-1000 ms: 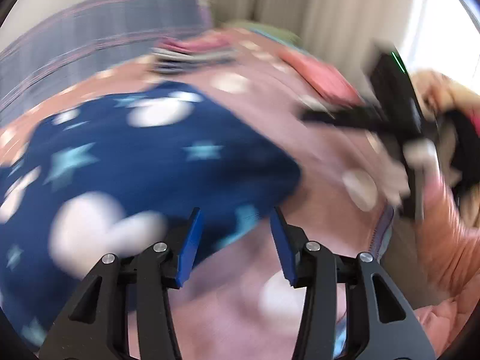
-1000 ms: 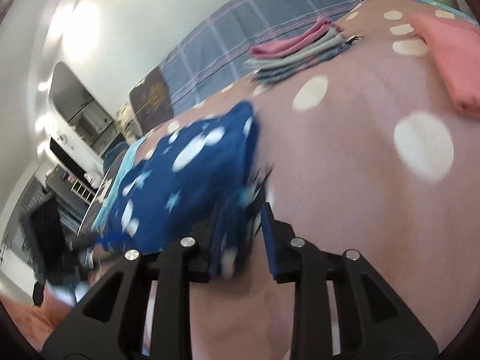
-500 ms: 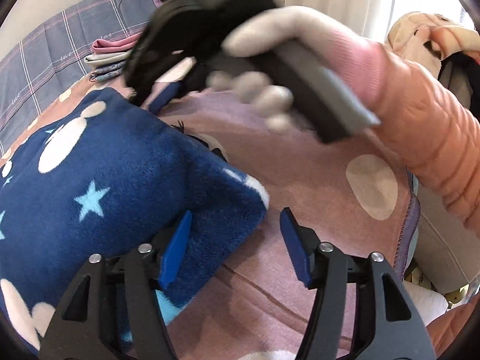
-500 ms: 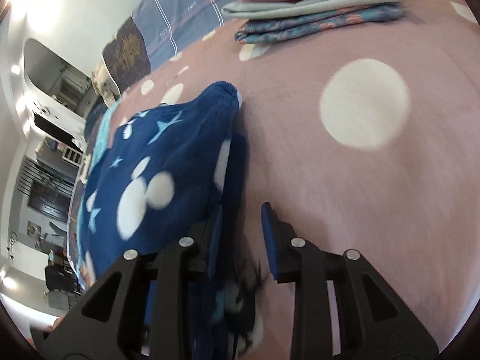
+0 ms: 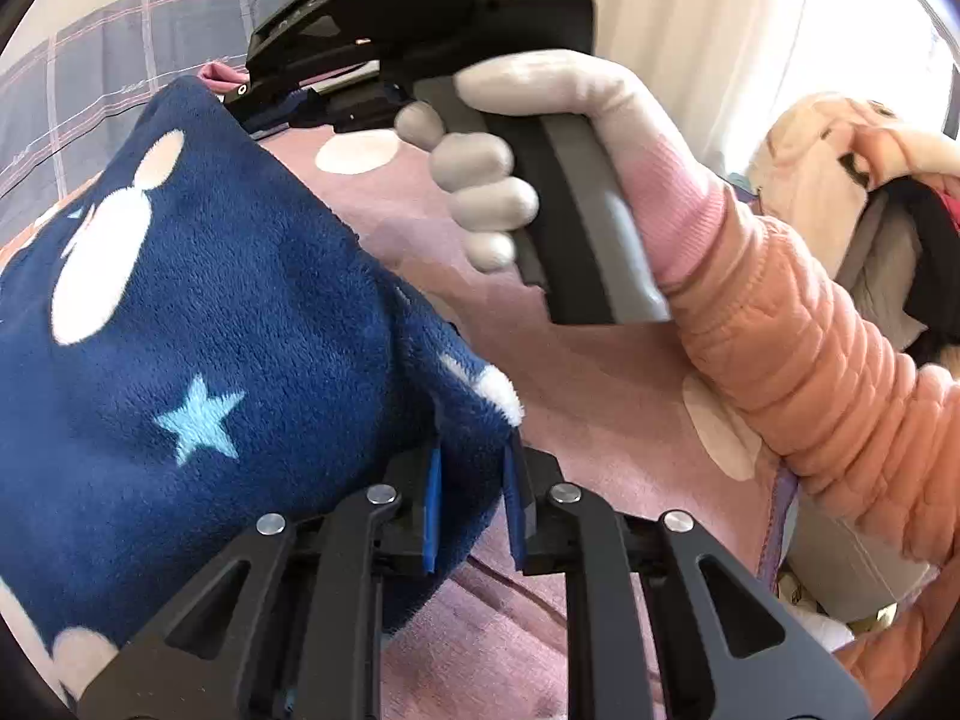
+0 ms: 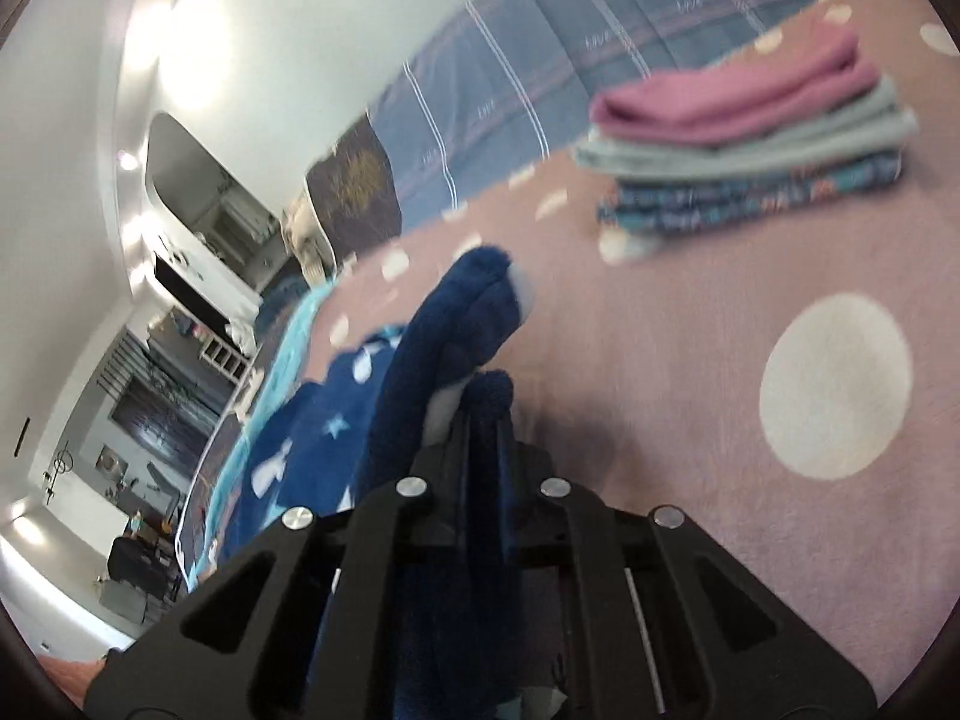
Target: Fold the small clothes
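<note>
A navy fleece garment [image 5: 210, 312] with white blobs and pale stars lies on the pink dotted bedspread [image 5: 600, 372]. My left gripper [image 5: 474, 480] has its jaws closing on the garment's near corner, and the blue pads press the fleece from both sides. In the right wrist view my right gripper [image 6: 486, 414] is shut on a bunched edge of the same garment [image 6: 462, 312], lifted a little off the bedspread [image 6: 690, 330]. A gloved hand [image 5: 528, 138] in an orange sleeve holds that right gripper over the garment's far corner.
A stack of three folded clothes [image 6: 750, 144] sits further back on the bed, in front of blue-grey checked bedding [image 6: 540, 60]. A heap of unfolded clothes [image 5: 840, 168] lies at the right. The bed's edge [image 5: 774, 540] runs under the sleeve.
My left jaws went from wide open beside the corner to closed on it. My right jaws closed on the far edge of the fleece, and the gloved hand came nearer.
</note>
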Action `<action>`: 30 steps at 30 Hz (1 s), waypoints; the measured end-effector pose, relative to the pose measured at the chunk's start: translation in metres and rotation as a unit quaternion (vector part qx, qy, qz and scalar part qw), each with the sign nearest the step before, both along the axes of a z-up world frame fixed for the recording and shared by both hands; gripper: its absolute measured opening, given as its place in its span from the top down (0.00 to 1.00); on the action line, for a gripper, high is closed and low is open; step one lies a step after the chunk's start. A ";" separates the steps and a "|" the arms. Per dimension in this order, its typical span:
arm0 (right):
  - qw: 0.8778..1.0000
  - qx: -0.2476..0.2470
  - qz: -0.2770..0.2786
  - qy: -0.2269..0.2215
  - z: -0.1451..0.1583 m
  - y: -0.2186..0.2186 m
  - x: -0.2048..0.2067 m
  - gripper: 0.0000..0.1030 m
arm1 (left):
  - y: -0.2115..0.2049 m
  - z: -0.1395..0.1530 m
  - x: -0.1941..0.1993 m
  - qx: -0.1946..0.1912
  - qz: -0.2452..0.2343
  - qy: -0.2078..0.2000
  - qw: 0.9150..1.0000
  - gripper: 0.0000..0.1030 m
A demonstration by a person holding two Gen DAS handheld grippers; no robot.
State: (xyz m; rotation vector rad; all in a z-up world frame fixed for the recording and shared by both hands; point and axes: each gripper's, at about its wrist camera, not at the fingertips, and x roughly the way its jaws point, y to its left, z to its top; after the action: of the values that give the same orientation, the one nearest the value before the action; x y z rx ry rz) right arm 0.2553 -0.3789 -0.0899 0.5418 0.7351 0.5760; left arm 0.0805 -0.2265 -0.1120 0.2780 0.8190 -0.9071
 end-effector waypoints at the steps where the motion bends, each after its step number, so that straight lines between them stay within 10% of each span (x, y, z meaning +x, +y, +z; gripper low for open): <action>1: 1.000 -0.015 -0.011 0.008 -0.005 0.000 0.006 0.94 | -0.002 -0.003 -0.001 0.004 -0.005 0.000 1.000 0.83; 4: 0.985 -0.142 -0.090 0.043 -0.041 -0.001 0.031 1.00 | -0.004 -0.007 -0.001 0.001 -0.009 0.004 1.000 0.83; 7: 0.994 -0.016 -0.079 0.080 -0.054 -0.037 0.038 1.00 | 0.000 -0.006 0.000 -0.008 -0.009 0.008 1.000 0.83; 11: 0.997 0.027 -0.043 0.061 -0.044 -0.050 0.023 0.94 | 0.007 -0.008 0.007 -0.016 -0.010 0.015 1.000 0.83; 13: 0.995 0.054 0.000 0.087 -0.048 -0.046 0.023 0.66 | 0.010 -0.010 0.010 -0.018 -0.010 0.017 1.000 0.83; 19: 0.991 0.057 0.077 0.098 -0.032 -0.018 0.023 0.25 | 0.008 -0.009 0.014 -0.016 -0.013 0.016 1.000 0.82; 23: 0.991 -0.006 0.062 0.115 -0.033 0.017 0.034 0.37 | 0.006 -0.009 0.014 -0.017 -0.017 0.018 1.000 0.82; 24: 0.992 -0.011 0.049 0.113 -0.034 0.019 0.036 0.78 | 0.007 -0.009 0.014 -0.019 -0.019 0.020 0.999 0.82; 27: 0.999 0.025 0.016 0.033 -0.008 0.007 0.025 0.84 | 0.013 -0.010 0.016 -0.041 -0.033 0.030 0.998 0.82; 30: 0.998 -0.053 -0.012 0.011 -0.009 0.010 0.025 0.88 | 0.016 -0.014 0.022 -0.053 -0.040 0.049 0.997 0.82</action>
State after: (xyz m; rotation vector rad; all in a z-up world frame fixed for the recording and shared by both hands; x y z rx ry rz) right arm 0.2807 -0.3690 -0.0989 0.4590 0.7738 0.5077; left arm 0.1021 -0.2103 -0.1257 0.1755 0.8515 -1.0422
